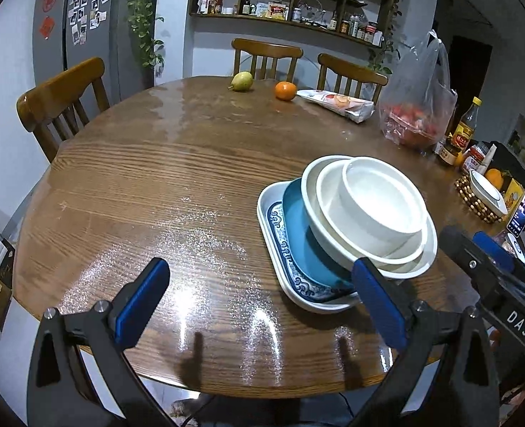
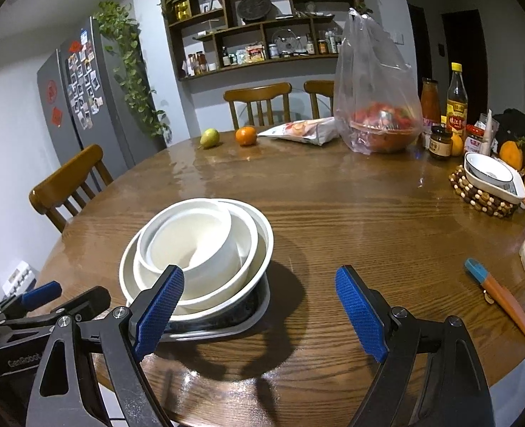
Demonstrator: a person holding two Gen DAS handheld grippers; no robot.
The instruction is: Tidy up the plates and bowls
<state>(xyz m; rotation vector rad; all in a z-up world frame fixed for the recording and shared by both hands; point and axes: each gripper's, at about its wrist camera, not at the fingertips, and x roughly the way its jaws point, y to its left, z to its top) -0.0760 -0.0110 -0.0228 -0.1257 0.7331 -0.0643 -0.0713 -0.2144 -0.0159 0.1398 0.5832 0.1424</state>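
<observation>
A stack of dishes stands on the round wooden table (image 1: 155, 185). At the bottom is a rectangular white tray with a blue pattern (image 1: 280, 259), then a blue plate (image 1: 298, 235), then three nested white bowls (image 1: 379, 203). The stack also shows in the right wrist view (image 2: 198, 249). My left gripper (image 1: 258, 302) is open and empty, with its right finger just in front of the stack. My right gripper (image 2: 262, 309) is open and empty, to the right of the stack, its left finger overlapping the bowls in view. Another white dish (image 2: 493, 178) sits on a beaded trivet at the right.
A pear (image 1: 242, 81), an orange (image 1: 285, 90), a snack packet (image 1: 337, 103) and a plastic bag holding a red bowl (image 2: 379, 121) lie at the far side. Bottles and jars (image 2: 447, 121), a phone (image 1: 524, 210) and an orange-and-blue knife (image 2: 497, 295) are at the right. Chairs surround the table.
</observation>
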